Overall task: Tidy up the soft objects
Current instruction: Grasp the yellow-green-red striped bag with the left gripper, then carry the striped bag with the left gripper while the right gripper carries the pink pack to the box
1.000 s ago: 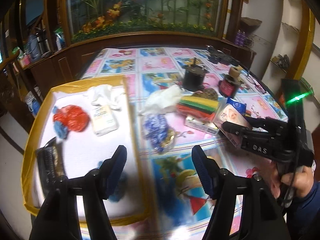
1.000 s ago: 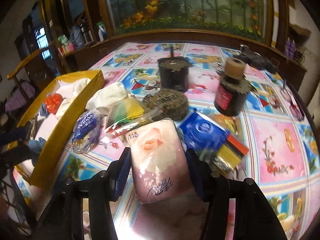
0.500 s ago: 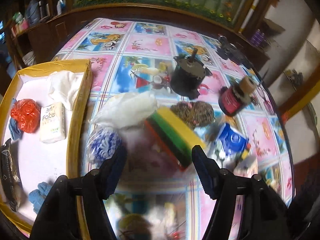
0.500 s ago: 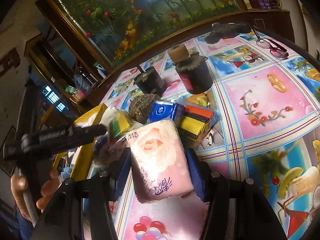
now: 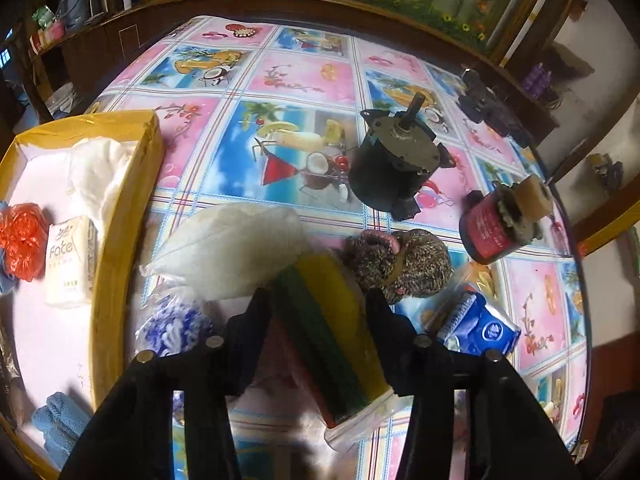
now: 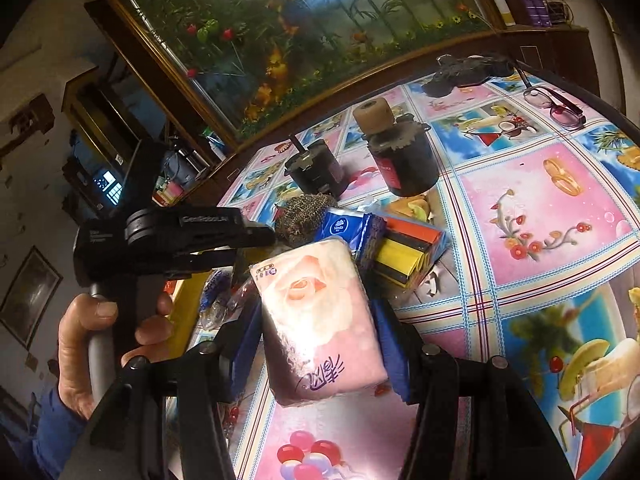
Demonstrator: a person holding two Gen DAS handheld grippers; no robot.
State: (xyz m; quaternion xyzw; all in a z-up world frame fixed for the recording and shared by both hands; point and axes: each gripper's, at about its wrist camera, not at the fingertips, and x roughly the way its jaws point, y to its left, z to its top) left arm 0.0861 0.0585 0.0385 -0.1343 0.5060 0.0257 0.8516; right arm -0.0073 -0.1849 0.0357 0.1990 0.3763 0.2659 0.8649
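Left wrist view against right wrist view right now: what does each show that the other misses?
Only the left wrist view shows the yellow tray with the Face tissue pack, the orange mesh and the blue cloth, plus the left gripper around the sponge pack.

Only the right wrist view shows the right gripper shut on the pink tissue pack, and the glasses.

Both show the black motor, the red-labelled jar, the scouring ball and the blue Vinda pack.

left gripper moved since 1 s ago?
Yes. The left gripper went from beside the yellow tray rightward and forward, and now straddles the sponge pack, with the motor much nearer.
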